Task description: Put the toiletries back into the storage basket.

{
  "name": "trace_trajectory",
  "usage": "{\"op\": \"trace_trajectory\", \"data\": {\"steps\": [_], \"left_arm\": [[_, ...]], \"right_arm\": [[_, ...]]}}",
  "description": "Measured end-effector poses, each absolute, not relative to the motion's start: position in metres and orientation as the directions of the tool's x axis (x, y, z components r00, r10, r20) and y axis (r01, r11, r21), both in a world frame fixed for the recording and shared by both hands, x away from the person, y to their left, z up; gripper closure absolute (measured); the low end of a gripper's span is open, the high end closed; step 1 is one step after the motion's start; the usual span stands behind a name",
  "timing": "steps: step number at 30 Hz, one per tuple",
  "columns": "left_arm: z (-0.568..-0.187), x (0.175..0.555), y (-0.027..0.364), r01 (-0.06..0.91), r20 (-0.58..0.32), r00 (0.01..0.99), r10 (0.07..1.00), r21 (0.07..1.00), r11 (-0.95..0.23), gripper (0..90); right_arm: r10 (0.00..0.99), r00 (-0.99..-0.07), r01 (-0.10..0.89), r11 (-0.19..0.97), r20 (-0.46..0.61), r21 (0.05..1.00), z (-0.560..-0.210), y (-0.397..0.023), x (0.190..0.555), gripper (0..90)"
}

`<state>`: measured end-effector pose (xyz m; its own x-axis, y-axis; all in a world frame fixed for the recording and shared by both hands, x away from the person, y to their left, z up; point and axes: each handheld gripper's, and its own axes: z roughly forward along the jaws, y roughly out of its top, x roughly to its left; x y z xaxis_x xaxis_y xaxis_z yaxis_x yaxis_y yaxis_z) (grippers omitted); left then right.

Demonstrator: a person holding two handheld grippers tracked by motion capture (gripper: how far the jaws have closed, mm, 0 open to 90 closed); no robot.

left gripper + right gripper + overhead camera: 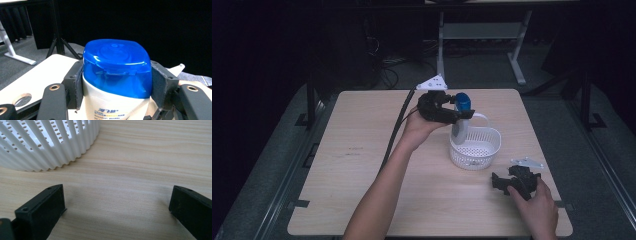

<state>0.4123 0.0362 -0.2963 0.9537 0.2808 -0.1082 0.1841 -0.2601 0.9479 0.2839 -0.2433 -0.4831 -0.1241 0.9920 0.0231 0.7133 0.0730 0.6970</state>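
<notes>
one wooden desk, carrying everything. one white slotted basket right of centre, handle at far rim. one white bottle w/ blue flip cap, upright, long axis vertical, hanging over basket's near-left rim, base down inside or just above; can't tell if touching bottom. pinched at cap by left gripper, fingers pressed on both sides of cap. key relation: basket straight below bottle, so probably just lower and let go. right gripper resting on desk near basket, farther from bottle, fingers spread, holding nothing.
</notes>
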Motion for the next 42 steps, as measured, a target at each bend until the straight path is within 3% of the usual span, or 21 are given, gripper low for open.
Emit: {"op": "trace_trajectory", "data": {"steps": [42], "left_arm": [[-0.362,0.413,0.028,0.188,-0.096,0.954,0.284,0.93,-0.315,37.4]], "right_arm": [[0.992,-0.123,0.714,0.071,0.025,0.697,-0.483,-0.243,0.284,0.0]]}}
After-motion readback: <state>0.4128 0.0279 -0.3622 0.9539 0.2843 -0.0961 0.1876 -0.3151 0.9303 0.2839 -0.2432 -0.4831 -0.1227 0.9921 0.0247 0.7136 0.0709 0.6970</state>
